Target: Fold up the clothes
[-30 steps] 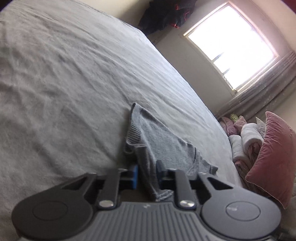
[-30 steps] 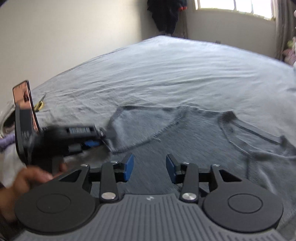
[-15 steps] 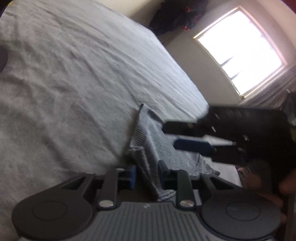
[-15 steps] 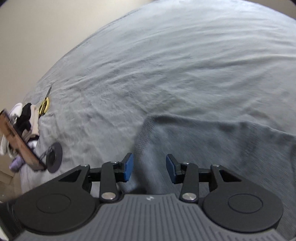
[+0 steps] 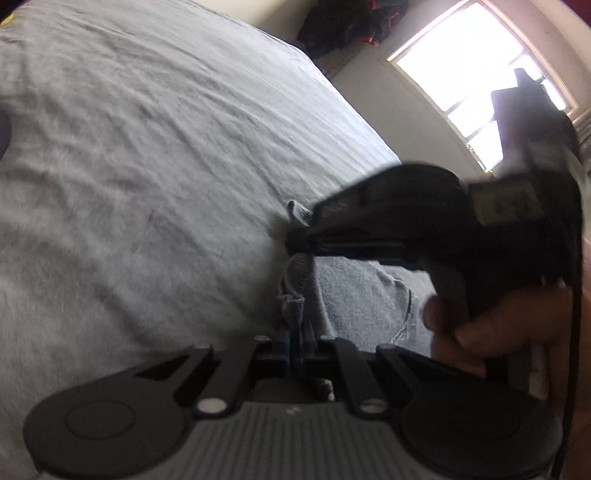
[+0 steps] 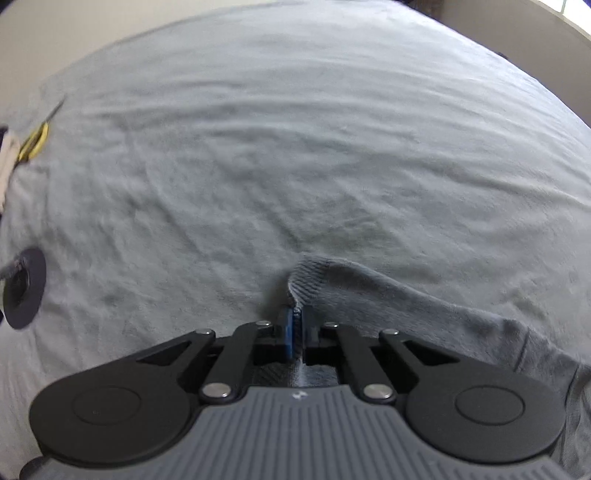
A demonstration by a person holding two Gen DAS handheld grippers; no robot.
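Observation:
A grey knit sweater point(image 5: 362, 295) lies on the grey bed sheet point(image 5: 147, 166). My left gripper point(image 5: 299, 339) is shut on a bunched edge of the sweater at the bottom of the left wrist view. The right gripper point(image 5: 301, 242), held by a hand point(image 5: 509, 325), reaches in from the right there and pinches the sweater's ribbed edge just beyond my left one. In the right wrist view my right gripper point(image 6: 297, 328) is shut on that ribbed corner point(image 6: 306, 280), and the sweater point(image 6: 424, 314) trails off to the right.
Yellow-handled scissors point(image 6: 35, 142) lie near the left edge of the bed sheet point(image 6: 295, 147), with a dark round disc point(image 6: 24, 286) below them. A bright window point(image 5: 480, 85) and dark hanging clothes point(image 5: 351, 22) are on the far wall.
My right gripper came in over the sweater and shut on its ribbed corner; it was open before. My left gripper squeezed tighter on its bunched edge.

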